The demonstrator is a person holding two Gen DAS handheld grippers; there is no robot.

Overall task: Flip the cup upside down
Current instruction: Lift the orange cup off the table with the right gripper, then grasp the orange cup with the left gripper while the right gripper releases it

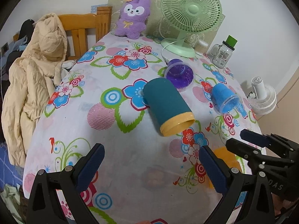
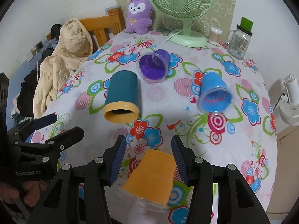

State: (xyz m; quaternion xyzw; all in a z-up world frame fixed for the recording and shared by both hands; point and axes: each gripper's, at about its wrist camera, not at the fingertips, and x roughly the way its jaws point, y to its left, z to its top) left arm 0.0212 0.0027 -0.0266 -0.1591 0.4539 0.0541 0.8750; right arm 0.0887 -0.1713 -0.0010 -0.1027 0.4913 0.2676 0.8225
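An orange cup (image 2: 151,177) stands upside down on the table, between the fingers of my right gripper (image 2: 147,160), whose jaws are open on either side of it without touching. In the left wrist view the orange cup (image 1: 224,158) shows partly behind a finger. A teal cup with a yellow rim (image 1: 168,106) (image 2: 122,99), a purple cup (image 1: 179,72) (image 2: 154,66) and a blue cup (image 1: 225,98) (image 2: 214,93) lie on their sides. My left gripper (image 1: 151,164) is open and empty over the cloth. My right gripper (image 1: 243,140) also shows in the left wrist view.
The table has a flowered cloth (image 1: 112,130). A green fan (image 1: 188,15), a purple plush toy (image 1: 130,18), a glass jar mug (image 1: 222,54) and a small container (image 2: 214,35) stand at the back. A wooden chair with a beige jacket (image 1: 33,71) is left. A white fan (image 1: 261,97) is right.
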